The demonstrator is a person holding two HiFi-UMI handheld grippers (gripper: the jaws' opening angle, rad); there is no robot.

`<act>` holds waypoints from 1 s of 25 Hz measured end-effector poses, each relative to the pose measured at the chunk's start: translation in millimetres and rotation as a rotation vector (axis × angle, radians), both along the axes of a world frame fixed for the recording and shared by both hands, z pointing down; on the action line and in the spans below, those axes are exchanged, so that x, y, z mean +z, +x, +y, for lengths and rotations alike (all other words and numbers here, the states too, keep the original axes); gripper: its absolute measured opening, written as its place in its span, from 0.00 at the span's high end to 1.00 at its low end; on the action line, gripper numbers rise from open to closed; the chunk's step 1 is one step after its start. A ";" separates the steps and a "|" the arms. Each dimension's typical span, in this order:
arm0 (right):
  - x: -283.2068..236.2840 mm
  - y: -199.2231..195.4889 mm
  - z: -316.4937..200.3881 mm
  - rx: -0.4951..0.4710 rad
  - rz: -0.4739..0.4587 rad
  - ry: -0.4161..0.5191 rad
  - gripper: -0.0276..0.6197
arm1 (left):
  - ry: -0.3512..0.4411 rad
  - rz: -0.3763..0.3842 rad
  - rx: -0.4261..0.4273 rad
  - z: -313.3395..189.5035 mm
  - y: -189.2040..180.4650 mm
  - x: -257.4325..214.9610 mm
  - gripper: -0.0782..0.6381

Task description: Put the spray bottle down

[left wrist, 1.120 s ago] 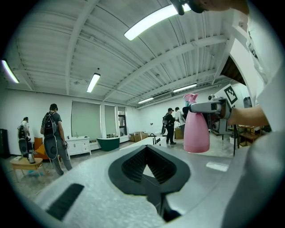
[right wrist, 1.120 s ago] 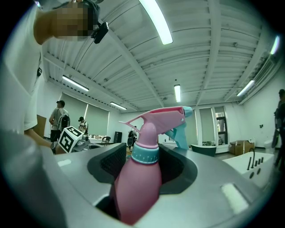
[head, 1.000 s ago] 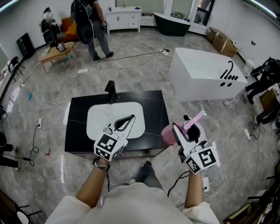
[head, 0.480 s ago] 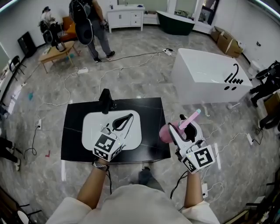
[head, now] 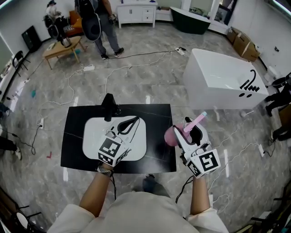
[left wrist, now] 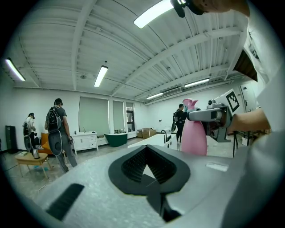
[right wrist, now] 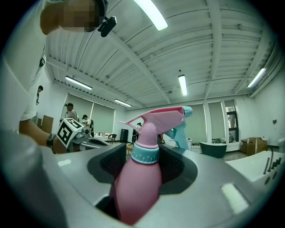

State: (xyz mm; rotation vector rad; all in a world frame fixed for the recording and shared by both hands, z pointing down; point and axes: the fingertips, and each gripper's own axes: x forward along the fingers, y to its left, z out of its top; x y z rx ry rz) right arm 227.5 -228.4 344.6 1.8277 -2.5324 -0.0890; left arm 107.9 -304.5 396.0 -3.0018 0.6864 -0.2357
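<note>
A pink spray bottle (head: 172, 136) with a pale blue collar and pink trigger (right wrist: 139, 178) stands upright between the jaws of my right gripper (head: 187, 132), which is shut on its body (right wrist: 142, 156). It hangs at the right edge of the black countertop (head: 75, 136). My left gripper (head: 135, 121) hovers over the right part of the white sink basin (head: 93, 139), jaws shut and holding nothing (left wrist: 146, 149). In the left gripper view the bottle (left wrist: 193, 136) shows off to the right. A black faucet (head: 108, 106) stands behind the basin.
A white bathtub (head: 223, 79) stands to the far right. Cables trail across the grey floor. A person with a backpack (head: 97, 22) stands far back, near a wooden table (head: 61, 48) and a white cabinet (head: 136, 11).
Both grippers have moved forward with the person. The left one now sits further over the basin. The bottle stays gripped and upright by the counter's right edge.
</note>
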 end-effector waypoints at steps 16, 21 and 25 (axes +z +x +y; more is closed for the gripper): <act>52.4 4.0 -78.3 -0.088 0.021 -0.063 0.60 | -0.060 -0.026 -0.093 -55.2 2.3 41.4 0.89; 67.6 10.6 -97.1 -0.095 0.026 -0.058 0.60 | -0.083 -0.031 -0.113 -64.8 8.9 54.2 0.89; 79.5 16.5 -115.0 -0.103 0.030 -0.055 0.60 | -0.087 -0.031 -0.140 -74.5 13.9 57.0 0.89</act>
